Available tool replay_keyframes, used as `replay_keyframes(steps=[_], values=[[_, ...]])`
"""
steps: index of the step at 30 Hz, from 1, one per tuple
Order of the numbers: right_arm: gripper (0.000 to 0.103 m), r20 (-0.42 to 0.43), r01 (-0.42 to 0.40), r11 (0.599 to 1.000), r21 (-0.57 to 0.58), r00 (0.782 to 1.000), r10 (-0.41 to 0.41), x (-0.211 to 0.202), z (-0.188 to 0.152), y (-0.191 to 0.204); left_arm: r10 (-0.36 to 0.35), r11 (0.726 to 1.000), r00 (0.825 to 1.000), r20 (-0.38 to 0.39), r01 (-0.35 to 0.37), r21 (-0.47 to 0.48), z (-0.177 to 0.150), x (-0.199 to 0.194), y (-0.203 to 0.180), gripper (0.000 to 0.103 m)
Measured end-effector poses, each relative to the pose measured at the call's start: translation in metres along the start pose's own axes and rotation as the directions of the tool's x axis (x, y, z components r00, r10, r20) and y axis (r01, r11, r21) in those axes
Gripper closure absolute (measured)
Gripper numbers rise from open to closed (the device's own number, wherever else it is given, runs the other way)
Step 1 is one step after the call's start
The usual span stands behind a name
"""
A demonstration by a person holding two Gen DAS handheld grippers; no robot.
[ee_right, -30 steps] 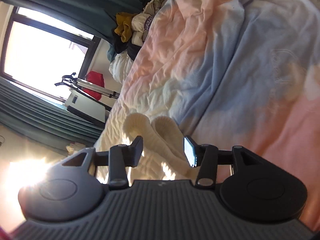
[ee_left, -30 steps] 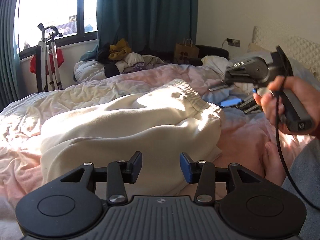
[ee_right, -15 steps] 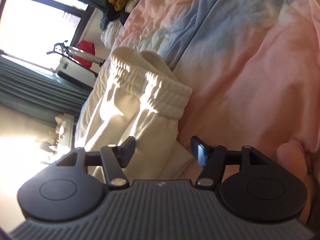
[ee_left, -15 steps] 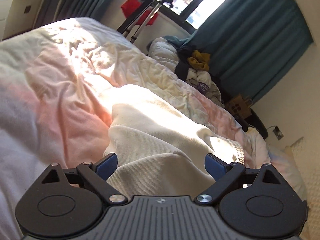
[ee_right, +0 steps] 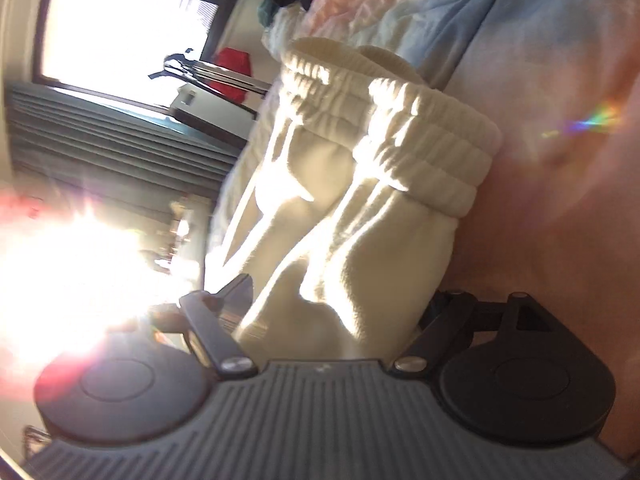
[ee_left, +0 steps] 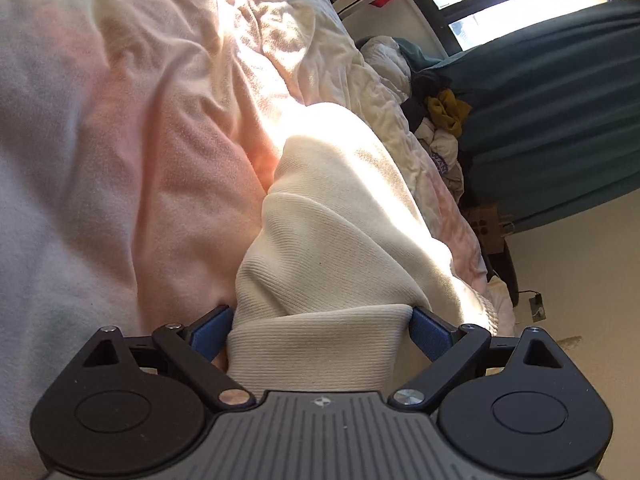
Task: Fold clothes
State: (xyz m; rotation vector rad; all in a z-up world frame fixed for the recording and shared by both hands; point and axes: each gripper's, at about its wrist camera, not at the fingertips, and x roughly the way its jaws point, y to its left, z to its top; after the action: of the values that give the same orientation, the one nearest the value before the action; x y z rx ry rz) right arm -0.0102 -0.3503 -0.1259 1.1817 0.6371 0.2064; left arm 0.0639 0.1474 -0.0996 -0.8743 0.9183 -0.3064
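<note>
Cream sweatpants [ee_left: 344, 216] lie folded in a thick stack on the pink and blue bedcover [ee_left: 120, 140]. My left gripper [ee_left: 320, 330] is open wide, with a fold of the cream fabric filling the gap between its blue pads. In the right wrist view the same sweatpants [ee_right: 360, 200] show their gathered elastic waistband [ee_right: 432, 152]. My right gripper [ee_right: 340, 308] is open wide around the stack's near edge. Sun glare hides its left finger partly.
A pile of other clothes [ee_left: 440, 120] sits at the far end of the bed by teal curtains [ee_left: 560, 100]. A folded metal stand with a red cloth [ee_right: 228, 72] leans under the window [ee_right: 128, 28]. A paper bag [ee_left: 488, 232] stands by the wall.
Both grippers opened wider and moved in onto the sweatpants, so that fabric now sits between the fingers of each. Both wrist views have rolled further over.
</note>
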Motion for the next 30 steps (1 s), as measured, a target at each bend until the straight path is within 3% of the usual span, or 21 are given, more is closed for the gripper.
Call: replay_keyframes(steps=[2, 6, 11, 13, 15, 18, 23, 30], values=[[0.019, 0.012, -0.055, 0.998, -0.006, 0.998, 0.055, -0.003, 0.001, 0.004, -0.007, 1.000, 1.000, 0.001, 0.007, -0.012, 0.000, -0.001, 0.002, 0.011], [0.019, -0.015, 0.038, 0.999, -0.004, 0.999, -0.038, 0.012, 0.008, -0.005, -0.010, 1.000, 1.000, -0.004, 0.010, -0.016, -0.001, 0.002, 0.004, 0.014], [0.019, -0.030, 0.044, 0.999, 0.017, 0.999, -0.043, 0.025, 0.018, -0.014, -0.018, 0.999, 1.000, 0.003, 0.018, -0.040, -0.001, 0.003, 0.006, 0.023], [0.031, -0.016, 0.057, 0.998, -0.013, 0.998, -0.057, 0.023, 0.016, -0.010, -0.016, 0.999, 1.000, 0.011, 0.016, -0.046, -0.001, 0.001, 0.005, 0.032], [0.061, 0.001, 0.064, 0.998, 0.006, 0.998, -0.064, 0.015, 0.014, -0.013, -0.030, 0.998, 0.999, 0.019, 0.031, -0.054, -0.002, -0.003, 0.004, 0.044], [0.073, 0.025, 0.022, 0.999, 0.044, 0.999, -0.023, 0.003, 0.014, -0.012, -0.069, 0.993, 0.997, 0.027, 0.071, -0.091, -0.003, -0.009, 0.004, 0.056], [0.077, 0.070, -0.089, 0.994, 0.068, 0.994, 0.084, -0.026, 0.015, 0.006, -0.172, 0.969, 0.984, 0.038, 0.176, -0.174, -0.004, -0.023, -0.003, 0.062], [0.079, 0.206, -0.183, 0.981, 0.064, 0.964, 0.167, -0.099, 0.027, 0.024, -0.279, 0.951, 0.960, 0.012, 0.278, -0.136, -0.029, -0.020, -0.073, 0.064]])
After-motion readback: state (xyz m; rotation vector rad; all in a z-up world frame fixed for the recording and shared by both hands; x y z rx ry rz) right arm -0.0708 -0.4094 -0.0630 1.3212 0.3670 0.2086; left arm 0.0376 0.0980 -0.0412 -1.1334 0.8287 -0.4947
